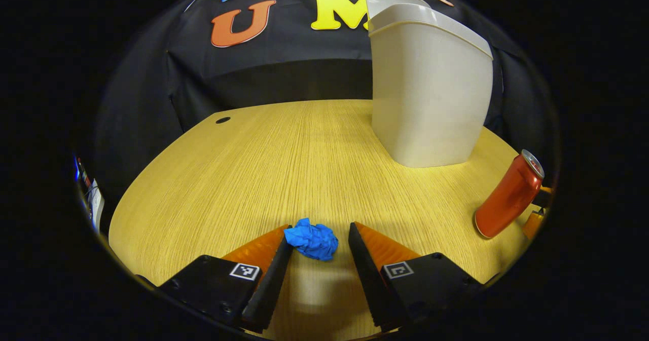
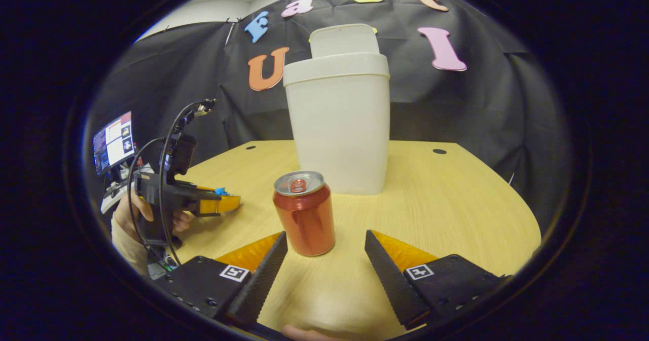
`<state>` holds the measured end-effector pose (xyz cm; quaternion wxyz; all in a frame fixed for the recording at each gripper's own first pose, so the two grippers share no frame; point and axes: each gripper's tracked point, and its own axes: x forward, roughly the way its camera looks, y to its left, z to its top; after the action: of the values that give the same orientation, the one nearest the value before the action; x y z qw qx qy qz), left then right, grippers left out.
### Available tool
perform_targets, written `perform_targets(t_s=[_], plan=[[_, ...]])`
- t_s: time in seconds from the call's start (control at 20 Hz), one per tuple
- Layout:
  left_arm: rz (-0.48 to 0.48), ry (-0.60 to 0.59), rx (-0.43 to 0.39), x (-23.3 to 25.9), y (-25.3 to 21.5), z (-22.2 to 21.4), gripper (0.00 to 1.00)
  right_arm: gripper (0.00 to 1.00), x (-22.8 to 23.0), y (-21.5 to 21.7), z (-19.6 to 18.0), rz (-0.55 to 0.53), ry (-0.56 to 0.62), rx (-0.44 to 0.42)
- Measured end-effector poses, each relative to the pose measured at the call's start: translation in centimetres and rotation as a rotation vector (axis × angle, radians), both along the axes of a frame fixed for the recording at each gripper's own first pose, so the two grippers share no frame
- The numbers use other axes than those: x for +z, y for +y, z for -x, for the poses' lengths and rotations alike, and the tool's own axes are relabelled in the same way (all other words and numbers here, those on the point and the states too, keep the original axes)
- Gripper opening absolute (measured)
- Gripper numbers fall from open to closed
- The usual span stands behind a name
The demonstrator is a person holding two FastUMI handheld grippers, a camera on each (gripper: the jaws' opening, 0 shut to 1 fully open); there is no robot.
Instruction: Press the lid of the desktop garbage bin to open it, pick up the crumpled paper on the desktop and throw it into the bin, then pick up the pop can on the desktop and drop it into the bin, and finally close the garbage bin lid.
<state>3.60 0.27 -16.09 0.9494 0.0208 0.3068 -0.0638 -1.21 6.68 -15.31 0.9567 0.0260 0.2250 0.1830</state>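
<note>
Crumpled paper [image 1: 312, 239], blue and creased, lies on the wood-grain worktop [image 1: 284, 163] between the spread fingers of the left gripper [image 1: 319, 242], touching one tip. Right gripper [image 2: 324, 252] gapes wide around the upright red pop can [image 2: 304, 213]. Smooth cream plastic bin [image 2: 340, 123] stands behind, lid [image 2: 344, 39] raised.

The left gripper view looks low across the table [image 1: 243, 163] from close to its surface, facing the bin [image 1: 431, 92] — which stands right of centre. The right gripper view sits slightly higher, facing the bin [image 2: 339, 123] head-on. Both share the bin, the table [image 2: 456, 199] and the can [image 1: 507, 196] [image 2: 304, 214].
</note>
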Motion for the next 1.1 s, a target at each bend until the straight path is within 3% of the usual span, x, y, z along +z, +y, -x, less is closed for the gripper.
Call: perform_targets(t_s=[0.15,0.2,0.3,0.4,0.65,0.75,0.8,1.1], plan=[[0.0,-0.004,-0.002,0.0,-0.1,-0.1,0.61,0.96,-0.1,0.9,-0.8,0.006,0.002,0.002],[-0.003,-0.008,0.011,0.1,0.3,0.1,0.52,0.96,-0.3,1.3,-1.0,0.012,0.004,-0.001],[0.006,-0.032,0.023,0.6,0.4,0.0,0.42,0.96,-0.7,1.8,-1.5,0.027,0.016,-0.009],[0.031,-0.065,0.022,1.1,0.3,-0.1,0.39,0.96,-1.3,2.0,-2.1,0.049,0.025,-0.022],[0.043,-0.118,0.033,2.2,0.4,0.1,0.37,0.96,-1.7,3.2,-3.4,0.088,0.026,-0.04],[0.045,-0.177,0.013,3.2,-0.1,0.2,0.37,0.9,-1.3,3.9,-3.9,0.076,0.02,-0.038],[0.051,-0.205,0.0,3.6,-0.3,0.2,0.37,0.82,-1.4,4.0,-3.9,0.066,0.018,-0.044],[0.041,-0.345,-0.002,5.7,-0.8,0.0,0.37,0.78,2.6,4.7,-4.1,0.007,-0.08,-0.043]])
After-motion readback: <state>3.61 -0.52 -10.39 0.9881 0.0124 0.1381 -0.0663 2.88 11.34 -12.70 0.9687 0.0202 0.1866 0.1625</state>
